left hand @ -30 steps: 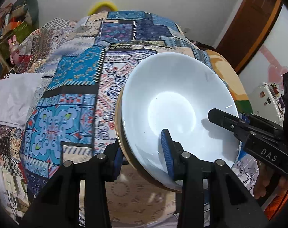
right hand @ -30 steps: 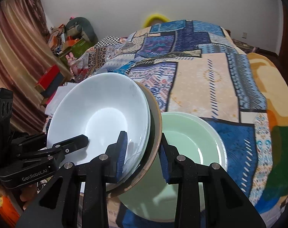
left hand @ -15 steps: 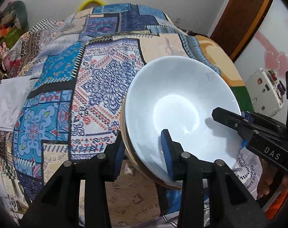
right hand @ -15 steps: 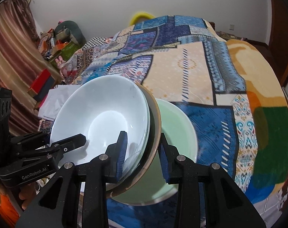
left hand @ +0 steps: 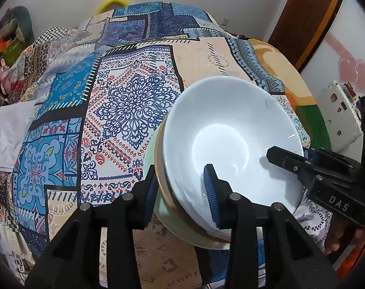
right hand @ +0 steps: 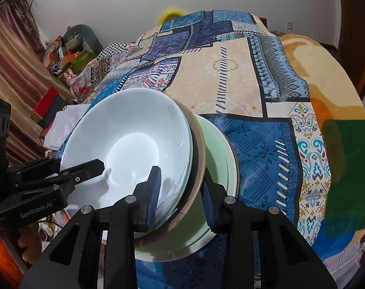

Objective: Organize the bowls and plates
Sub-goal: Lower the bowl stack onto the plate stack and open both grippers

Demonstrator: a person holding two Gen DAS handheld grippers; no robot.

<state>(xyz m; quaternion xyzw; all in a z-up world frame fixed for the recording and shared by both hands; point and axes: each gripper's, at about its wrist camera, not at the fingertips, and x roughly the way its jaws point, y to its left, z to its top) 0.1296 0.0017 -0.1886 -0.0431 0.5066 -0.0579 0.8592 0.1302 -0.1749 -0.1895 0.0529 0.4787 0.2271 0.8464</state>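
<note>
A white bowl (left hand: 230, 139) (right hand: 129, 149) sits nested in a brown-rimmed dish (right hand: 198, 144) (left hand: 158, 168), and I hold the pair tilted between both grippers. My left gripper (left hand: 180, 192) is shut on the stack's near-left rim, one pad inside the bowl and one under the dish; the right wrist view shows it as the left gripper (right hand: 81, 168). My right gripper (right hand: 181, 192) is shut on the opposite rim in the same way, and appears in the left wrist view as the right gripper (left hand: 302, 166). A pale green plate (right hand: 220, 154) (left hand: 206, 243) lies on the cloth just beneath the stack; whether they touch I cannot tell.
The patchwork cloth (left hand: 134, 101) covers a wide, rounded surface stretching far back. A folded white cloth (left hand: 6, 134) lies at its left edge. Boxes and clutter (right hand: 69, 48) stand by the curtain. A white case (left hand: 338, 113) and a door (left hand: 310, 12) are at the right.
Both grippers have carried the stack sideways and down over the green plate. The plate is now mostly covered, and its edge has come into the left wrist view.
</note>
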